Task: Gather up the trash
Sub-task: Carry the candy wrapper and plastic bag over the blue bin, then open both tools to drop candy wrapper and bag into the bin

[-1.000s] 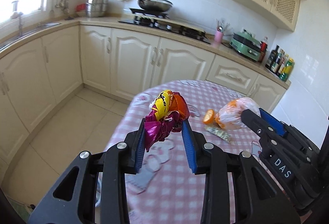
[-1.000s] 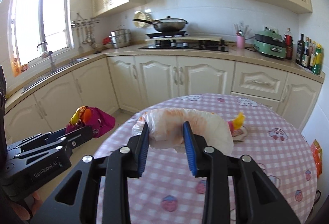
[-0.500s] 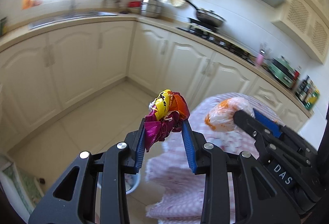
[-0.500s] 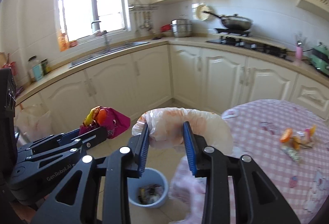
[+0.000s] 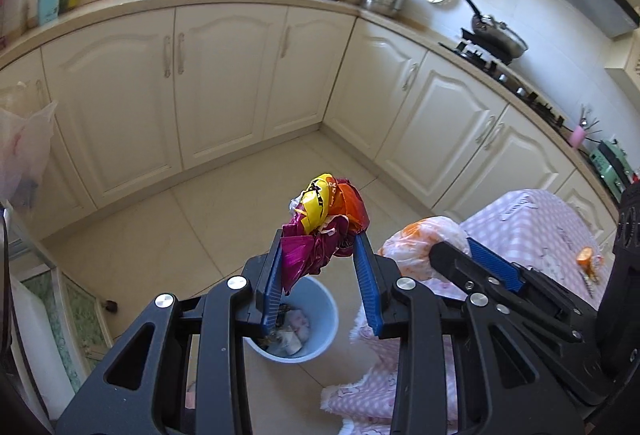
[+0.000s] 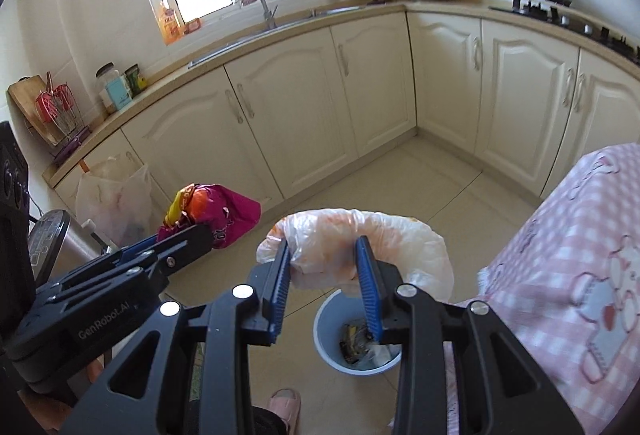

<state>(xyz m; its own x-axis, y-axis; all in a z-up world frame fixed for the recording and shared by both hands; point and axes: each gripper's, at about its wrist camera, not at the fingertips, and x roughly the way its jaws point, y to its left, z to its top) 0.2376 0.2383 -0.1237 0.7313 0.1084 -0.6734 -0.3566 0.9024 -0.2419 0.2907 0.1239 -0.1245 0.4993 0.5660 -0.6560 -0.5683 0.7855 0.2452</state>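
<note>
The blue waste bin (image 5: 320, 311) is half hidden behind the left tool (image 5: 318, 271), which clamps crumpled snack wrappers (image 5: 324, 227); the right tool (image 6: 322, 275) grips a plastic bag (image 6: 360, 239) over the beige tiled floor (image 5: 168, 235).

Legible text, right wrist view: "GenRobot.AI", pale lettering on the black body of the left gripper (image 6: 192, 235), near left of frame. Reads cleanly.

Left wrist view: black letters on the yellow band of the crumpled snack wrapper (image 5: 324, 231), held between the left gripper's (image 5: 318, 255) blue fingers. Letters creased, not readable.

Orange label in the window (image 6: 170, 21), far left: print present, too small to read. Jars on the counter (image 6: 116, 89), far left: labels unreadable.

Pink checked tablecloth (image 6: 580, 235), near right: cartoon bear print, no wording made out.
</note>
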